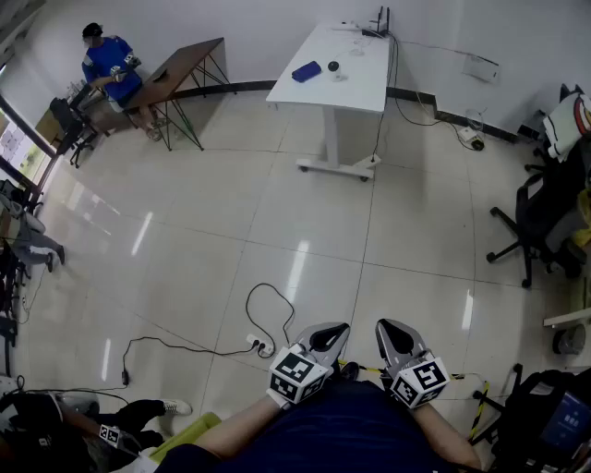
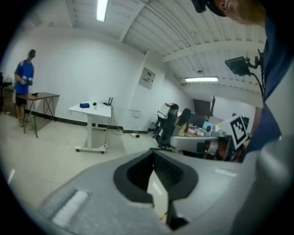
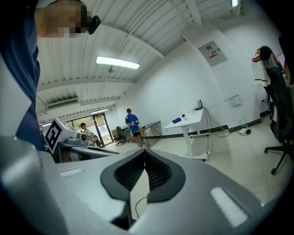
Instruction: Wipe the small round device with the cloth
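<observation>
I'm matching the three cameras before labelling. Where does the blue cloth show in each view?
Head view: the blue cloth lies at top centre on the white desk, just left of the small round device.
Left gripper view: the blue cloth is left of centre at mid-height, small and far.
Right gripper view: the blue cloth is right of centre at mid-height.
Shared landmark: the white desk under it.

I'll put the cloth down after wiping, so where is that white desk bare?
Bare: the near end of the white desk, this side of the blue cloth and small round device. Crowded: the far end, with the black antenna box.
</observation>
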Demonstrator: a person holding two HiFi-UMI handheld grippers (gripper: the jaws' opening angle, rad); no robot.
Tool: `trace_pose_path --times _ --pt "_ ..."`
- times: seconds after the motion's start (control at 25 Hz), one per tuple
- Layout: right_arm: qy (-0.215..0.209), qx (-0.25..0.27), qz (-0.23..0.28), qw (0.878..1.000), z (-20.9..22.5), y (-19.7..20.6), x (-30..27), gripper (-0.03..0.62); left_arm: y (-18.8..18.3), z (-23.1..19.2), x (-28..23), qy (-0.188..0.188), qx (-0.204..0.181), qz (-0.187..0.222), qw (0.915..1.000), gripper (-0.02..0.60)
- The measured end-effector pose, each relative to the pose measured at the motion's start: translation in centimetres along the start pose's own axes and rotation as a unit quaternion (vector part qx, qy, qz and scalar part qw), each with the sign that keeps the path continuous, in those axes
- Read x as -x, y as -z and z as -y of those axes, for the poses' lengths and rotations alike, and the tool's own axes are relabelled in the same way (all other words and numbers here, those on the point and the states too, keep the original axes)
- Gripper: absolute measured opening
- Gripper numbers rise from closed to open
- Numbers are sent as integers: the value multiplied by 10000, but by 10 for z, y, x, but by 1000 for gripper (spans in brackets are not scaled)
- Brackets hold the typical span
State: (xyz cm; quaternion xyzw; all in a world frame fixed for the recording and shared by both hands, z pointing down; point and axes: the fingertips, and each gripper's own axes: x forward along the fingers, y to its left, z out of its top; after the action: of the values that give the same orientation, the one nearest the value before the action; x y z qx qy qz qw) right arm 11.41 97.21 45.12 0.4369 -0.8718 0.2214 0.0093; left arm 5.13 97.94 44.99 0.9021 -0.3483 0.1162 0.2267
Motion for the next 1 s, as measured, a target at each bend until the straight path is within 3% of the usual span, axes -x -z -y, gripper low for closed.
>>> trace_pose_path --times 0.28,0.44,0.56,1.0 --pt "-17 -87 -43 10000 19 -4 -31 11 1 -31 -19 -64 36 -77 9999 2" --pt "101 -111 -101 9998 39 -10 -60 11 -10 -55 -38 43 173 -242 9995 2" --pt "209 -88 -102 9997 52 -25 -86 11 -20 -79 -55 194 46 -156 9997 2" --pt "504 10 -213 9985 75 -69 -195 11 -88 -180 -89 522 187 -159 9983 2"
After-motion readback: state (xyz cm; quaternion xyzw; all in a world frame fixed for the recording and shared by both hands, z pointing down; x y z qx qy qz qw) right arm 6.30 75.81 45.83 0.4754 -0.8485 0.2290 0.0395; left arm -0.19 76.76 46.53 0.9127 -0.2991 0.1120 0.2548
